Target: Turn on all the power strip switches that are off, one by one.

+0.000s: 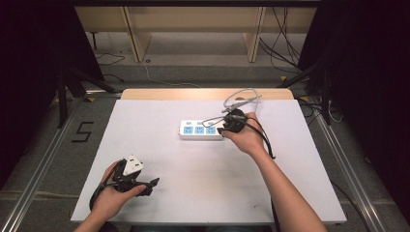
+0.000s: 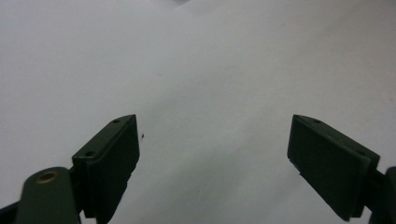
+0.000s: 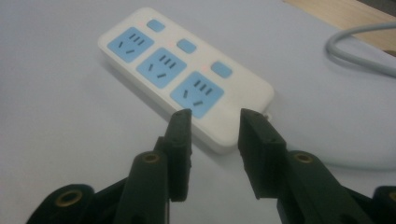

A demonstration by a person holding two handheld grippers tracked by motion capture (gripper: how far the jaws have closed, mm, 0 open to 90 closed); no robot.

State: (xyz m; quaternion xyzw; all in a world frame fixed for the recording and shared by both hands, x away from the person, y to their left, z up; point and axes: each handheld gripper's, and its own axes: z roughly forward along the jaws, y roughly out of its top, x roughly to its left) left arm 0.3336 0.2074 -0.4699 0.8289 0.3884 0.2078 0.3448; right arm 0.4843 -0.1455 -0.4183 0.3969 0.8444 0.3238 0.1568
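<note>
The right gripper (image 3: 212, 116) hovers part-open at the power strip (image 3: 184, 70), gripping nothing; the left gripper (image 2: 212, 140) idles wide apart, so nothing looks done yet

Left tongs (image 2: 215, 161), jaws spread wide apart over bare white table (image 2: 210, 70), nothing between them

1. The left hand (image 1: 110, 195) holds the left gripper (image 1: 151, 186) low at the near left, its forearm barely entering the high view.
2. Its jaws stand wide apart, nothing between them.
3. The right forearm reaches forward; the right hand (image 1: 247, 137) holds the right gripper (image 3: 212, 119).
4. Its jaws are parted by a narrow gap.
</note>
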